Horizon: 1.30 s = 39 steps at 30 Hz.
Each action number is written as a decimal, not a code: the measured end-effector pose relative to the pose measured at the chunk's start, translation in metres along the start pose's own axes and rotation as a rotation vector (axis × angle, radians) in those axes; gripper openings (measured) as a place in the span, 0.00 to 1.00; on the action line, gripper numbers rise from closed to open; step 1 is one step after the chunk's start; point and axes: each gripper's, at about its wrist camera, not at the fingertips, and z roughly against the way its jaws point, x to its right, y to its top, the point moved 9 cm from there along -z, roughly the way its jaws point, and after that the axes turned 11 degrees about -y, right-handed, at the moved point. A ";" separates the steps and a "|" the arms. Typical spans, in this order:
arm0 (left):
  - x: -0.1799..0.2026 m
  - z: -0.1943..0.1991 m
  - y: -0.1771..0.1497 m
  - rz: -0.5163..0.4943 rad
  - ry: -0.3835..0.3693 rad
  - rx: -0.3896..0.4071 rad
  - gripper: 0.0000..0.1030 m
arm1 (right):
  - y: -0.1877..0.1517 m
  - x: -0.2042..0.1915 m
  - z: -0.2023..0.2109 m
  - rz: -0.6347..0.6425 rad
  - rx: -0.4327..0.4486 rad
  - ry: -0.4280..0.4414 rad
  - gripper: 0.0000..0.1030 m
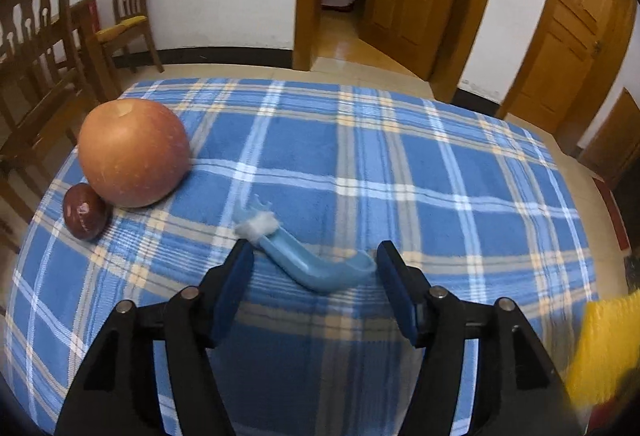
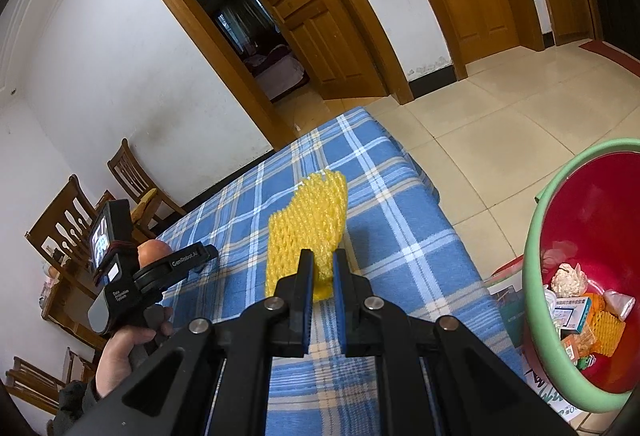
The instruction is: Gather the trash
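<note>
A light-blue plastic piece (image 1: 308, 266) with a white cotton tuft (image 1: 259, 225) lies on the blue plaid tablecloth (image 1: 420, 156). My left gripper (image 1: 315, 250) stands open over it, one finger on each side of the piece, and the pads do not touch it. My right gripper (image 2: 323, 256) is shut on a yellow foam fruit net (image 2: 308, 220), held above the cloth near the table's right edge. The net's blurred edge (image 1: 604, 348) shows at the lower right of the left wrist view. A hand (image 2: 124, 348) holds the left gripper (image 2: 200, 256) seen in the right wrist view.
A large apple (image 1: 134, 152) and a small dark-red fruit (image 1: 85, 211) sit at the left of the cloth. A red bin with a green rim (image 2: 534, 236) stands on the floor right of the table, with several scraps inside. Wooden chairs (image 1: 128, 12) stand left; doors behind.
</note>
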 end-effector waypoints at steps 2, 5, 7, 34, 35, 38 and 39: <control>-0.006 0.003 -0.001 0.005 0.000 0.014 0.43 | 0.000 0.002 0.001 -0.003 0.001 0.002 0.11; -0.014 0.007 -0.002 0.022 -0.028 0.020 0.20 | 0.000 0.004 0.001 -0.009 0.001 0.007 0.11; -0.019 0.010 -0.003 0.036 -0.051 0.019 0.20 | 0.000 0.004 0.002 -0.011 0.000 0.011 0.11; 0.073 0.110 -0.059 -0.145 -0.361 0.023 0.19 | 0.001 0.034 0.070 -0.062 0.103 -0.016 0.11; 0.082 0.114 -0.061 -0.157 -0.377 0.024 0.20 | 0.001 0.039 0.075 -0.069 0.111 -0.022 0.11; 0.100 0.123 -0.064 -0.184 -0.409 0.026 0.19 | 0.003 0.053 0.090 -0.087 0.138 -0.043 0.11; 0.105 0.125 -0.064 -0.191 -0.419 0.026 0.19 | 0.003 0.057 0.095 -0.093 0.145 -0.049 0.11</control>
